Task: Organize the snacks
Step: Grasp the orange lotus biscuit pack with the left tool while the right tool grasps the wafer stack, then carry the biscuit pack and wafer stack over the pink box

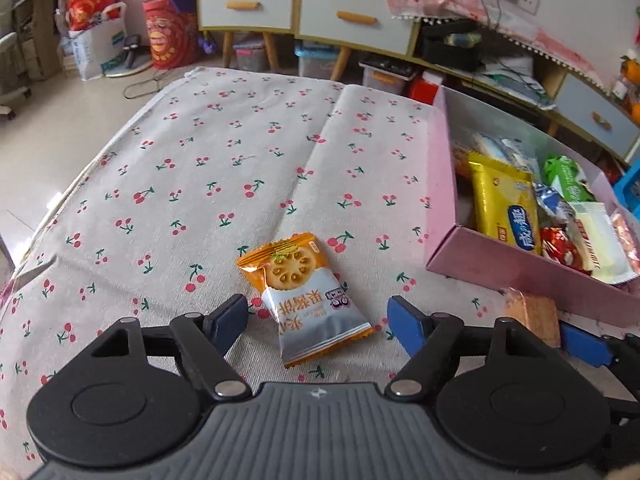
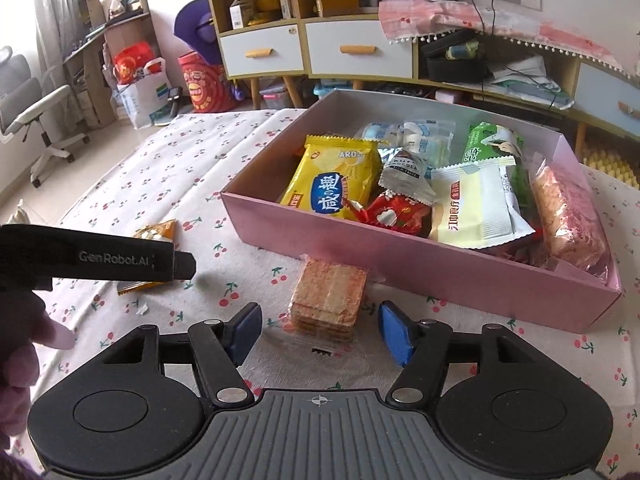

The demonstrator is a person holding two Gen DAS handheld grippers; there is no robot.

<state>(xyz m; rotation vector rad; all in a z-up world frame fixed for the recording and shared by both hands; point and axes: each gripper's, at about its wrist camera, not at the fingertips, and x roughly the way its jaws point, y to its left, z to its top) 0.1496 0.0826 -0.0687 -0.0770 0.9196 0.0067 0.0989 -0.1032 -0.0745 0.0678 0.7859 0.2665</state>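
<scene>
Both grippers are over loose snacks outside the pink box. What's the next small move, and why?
Probably close the right gripper on the clear-wrapped cracker stack: it lies between the open pads, untouched, right beside the pink box.

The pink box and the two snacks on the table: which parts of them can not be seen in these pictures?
- Pink box, left wrist view: its right end is cut off by the picture edge.
- Orange cookie packet, right wrist view: mostly hidden behind the black bar of the left gripper.
- Cracker pack, left wrist view: partly hidden by a blue finger of the right gripper.
- Snacks at the box bottom, both views: covered by upper packets.
</scene>
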